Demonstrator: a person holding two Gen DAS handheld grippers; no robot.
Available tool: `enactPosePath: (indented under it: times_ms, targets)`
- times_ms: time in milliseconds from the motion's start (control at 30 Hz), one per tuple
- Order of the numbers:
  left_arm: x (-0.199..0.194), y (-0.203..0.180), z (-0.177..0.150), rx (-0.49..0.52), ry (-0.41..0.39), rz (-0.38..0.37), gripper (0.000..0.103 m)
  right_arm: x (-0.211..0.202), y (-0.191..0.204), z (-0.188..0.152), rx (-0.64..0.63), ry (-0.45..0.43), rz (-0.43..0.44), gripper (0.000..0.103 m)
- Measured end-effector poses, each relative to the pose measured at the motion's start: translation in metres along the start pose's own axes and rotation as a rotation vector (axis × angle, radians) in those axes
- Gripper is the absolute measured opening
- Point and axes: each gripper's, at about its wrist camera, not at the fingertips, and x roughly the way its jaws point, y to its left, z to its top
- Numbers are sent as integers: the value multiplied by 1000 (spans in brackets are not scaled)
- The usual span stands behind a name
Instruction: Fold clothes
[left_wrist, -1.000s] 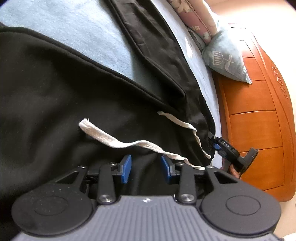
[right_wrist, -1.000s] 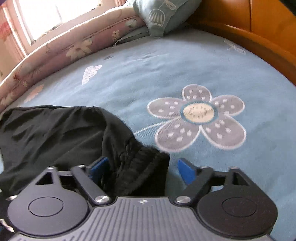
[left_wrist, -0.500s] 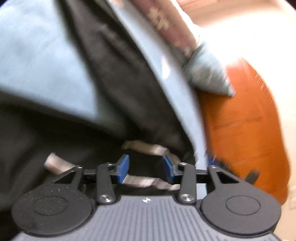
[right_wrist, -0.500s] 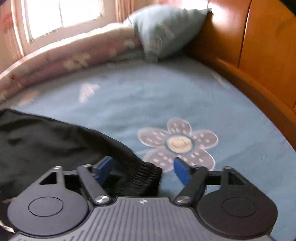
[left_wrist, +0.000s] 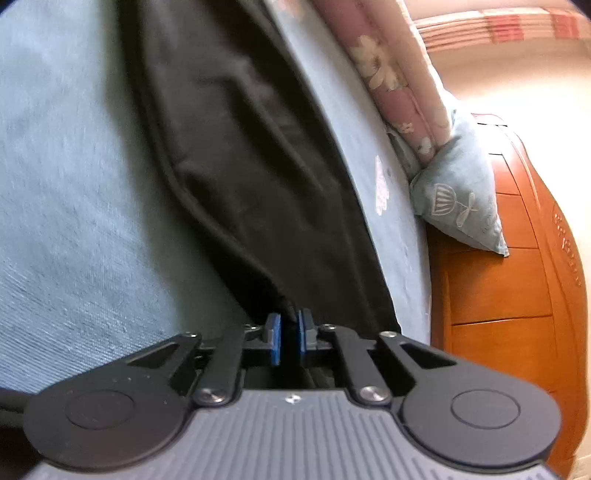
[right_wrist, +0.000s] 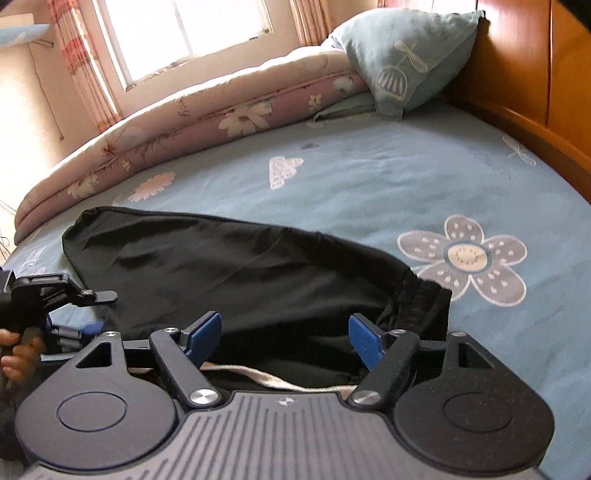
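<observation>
Item: black trousers (right_wrist: 236, 280), laid across the blue bedsheet (right_wrist: 369, 177); in my right wrist view they fill the middle and lower frame, elastic waistband (right_wrist: 424, 306) at right, the far end tapering toward the upper left.

Item: left gripper (left_wrist: 289, 338); its jaws have just been closing and now stand nearly together, blue pads (left_wrist: 274, 338) clamped on a fold of the black cloth at lower centre of the left wrist view; from there I see one trouser leg (left_wrist: 236, 147) run straight up the frame, away from the fingers; so the long axis lies along my pointing line.

Item: right gripper (right_wrist: 286, 339); jaws have just been opening and now stand wide apart; the waist cloth lies between and below them; the pads appear clear of it, though the lower edge is poorly seen; a white drawstring (right_wrist: 273, 378) crosses just under the fingers.

Item: a person's hand (right_wrist: 16, 354) at the left edge, holding the other gripper.

Judgement: the left hand holds the cloth; the right, nearer the waistband, must close again before any fold along the leg axis.

Background: pink floral quilt (right_wrist: 184, 122), blue pillow (right_wrist: 399, 59), wooden headboard (right_wrist: 535, 92).
</observation>
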Motion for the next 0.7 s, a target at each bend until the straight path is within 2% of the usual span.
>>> enactPosePath:
  times_ms: [167,300,367,433,500,600,700]
  targets:
    - [-43,-6,-6,75,-99,-54,5,9,-5,-4,19,23,-1,80]
    - [-64,0,-3,74,-149,-6,9,18,-3,-5,21,38,8,80]
    - [-70,-1,-8,79,-128,-29,10,20,3,-4,5,36,34,80]
    - [-67,-2,-18,89,-58,-80,26,21,15,-2,-28,31,94,80]
    - [-57,-3,-31,107,18,-92,32,25,30,-2,-72,43,155,80]
    - [-41,1,-51,128,100,-36,32,35,50,-5,-119,81,229,80]
    - [-33,16,-67,97,147,76,32,43,68,-12,-144,122,279,80]
